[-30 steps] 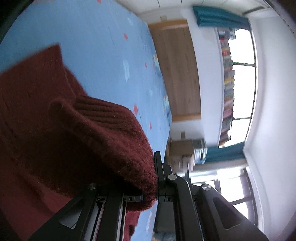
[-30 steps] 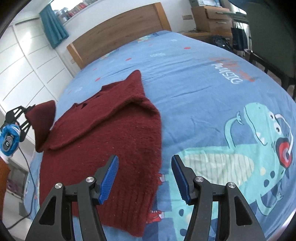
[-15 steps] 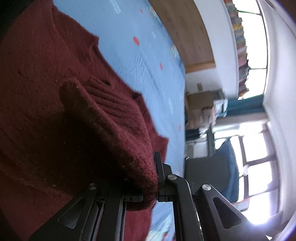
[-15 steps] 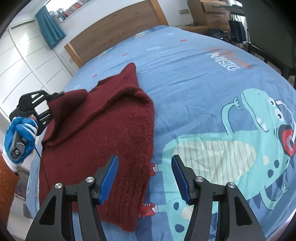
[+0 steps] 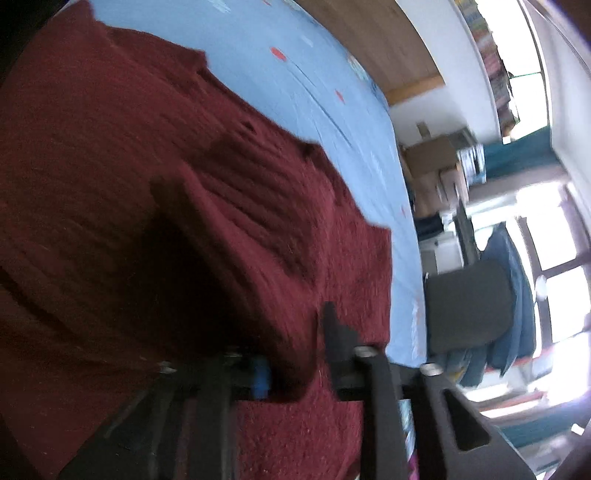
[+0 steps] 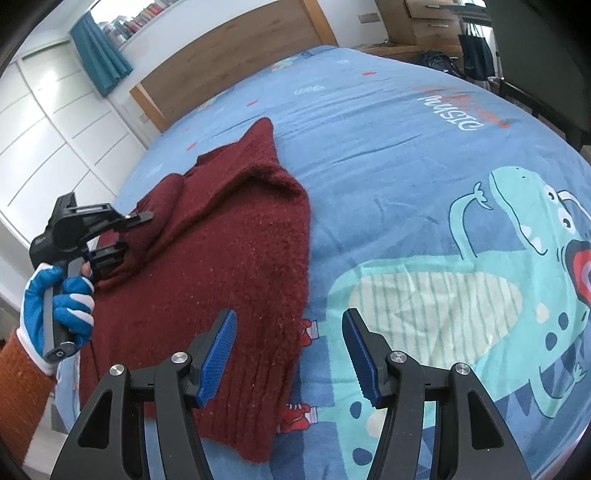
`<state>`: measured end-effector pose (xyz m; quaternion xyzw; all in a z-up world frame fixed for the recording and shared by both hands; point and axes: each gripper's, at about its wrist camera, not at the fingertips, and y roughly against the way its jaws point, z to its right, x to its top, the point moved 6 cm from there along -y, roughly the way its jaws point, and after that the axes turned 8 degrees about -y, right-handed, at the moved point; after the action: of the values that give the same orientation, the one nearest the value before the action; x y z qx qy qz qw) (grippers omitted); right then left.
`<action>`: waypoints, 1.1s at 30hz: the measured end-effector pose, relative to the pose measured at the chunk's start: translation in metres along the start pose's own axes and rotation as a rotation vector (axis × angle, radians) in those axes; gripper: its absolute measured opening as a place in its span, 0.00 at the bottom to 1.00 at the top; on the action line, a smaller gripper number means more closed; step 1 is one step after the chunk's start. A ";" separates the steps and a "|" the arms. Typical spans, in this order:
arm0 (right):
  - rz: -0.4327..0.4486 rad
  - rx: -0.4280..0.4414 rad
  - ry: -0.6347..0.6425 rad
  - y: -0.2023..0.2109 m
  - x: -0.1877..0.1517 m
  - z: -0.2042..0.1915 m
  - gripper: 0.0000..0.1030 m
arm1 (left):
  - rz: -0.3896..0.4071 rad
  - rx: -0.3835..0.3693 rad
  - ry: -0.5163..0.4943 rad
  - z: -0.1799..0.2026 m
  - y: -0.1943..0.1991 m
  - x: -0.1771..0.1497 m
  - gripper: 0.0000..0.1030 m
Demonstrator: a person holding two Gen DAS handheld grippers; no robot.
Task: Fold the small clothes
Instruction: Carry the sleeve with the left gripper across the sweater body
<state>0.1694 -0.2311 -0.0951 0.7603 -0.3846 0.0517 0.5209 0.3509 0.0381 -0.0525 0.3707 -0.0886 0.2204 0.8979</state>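
A dark red knitted sweater (image 6: 229, 258) lies on the blue bed sheet (image 6: 388, 155), partly folded. My left gripper (image 5: 295, 354) is shut on the ribbed cuff of a sleeve (image 5: 258, 221) and holds it over the sweater's body; it also shows in the right wrist view (image 6: 125, 232), at the sweater's left side. My right gripper (image 6: 288, 350) is open and empty, hovering above the sweater's near right edge with nothing between its blue pads (image 6: 218, 350).
The sheet carries a teal dinosaur print (image 6: 517, 280) at the right. A wooden headboard (image 6: 229, 62) is at the far end, white wardrobes (image 6: 48, 140) at the left, wooden drawers (image 6: 424, 22) and a dark chair (image 6: 546, 55) at the right.
My left gripper has carried the sleeve inward from the sweater's left side over its body. My right gripper has stayed open and hardly moved.
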 end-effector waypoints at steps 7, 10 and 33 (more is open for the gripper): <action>0.006 0.004 -0.004 0.002 0.005 0.004 0.60 | 0.027 0.036 0.074 -0.004 -0.015 0.033 0.09; 0.006 0.003 0.000 0.002 0.005 0.004 0.60 | 0.029 -0.010 0.035 0.012 -0.018 0.030 0.07; -0.003 -0.007 -0.003 0.003 0.002 0.007 0.60 | -0.180 0.054 -0.338 0.084 -0.066 -0.047 0.19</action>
<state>0.1667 -0.2391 -0.0950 0.7591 -0.3842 0.0483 0.5233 0.3401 -0.0782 -0.0499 0.4329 -0.1985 0.0760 0.8760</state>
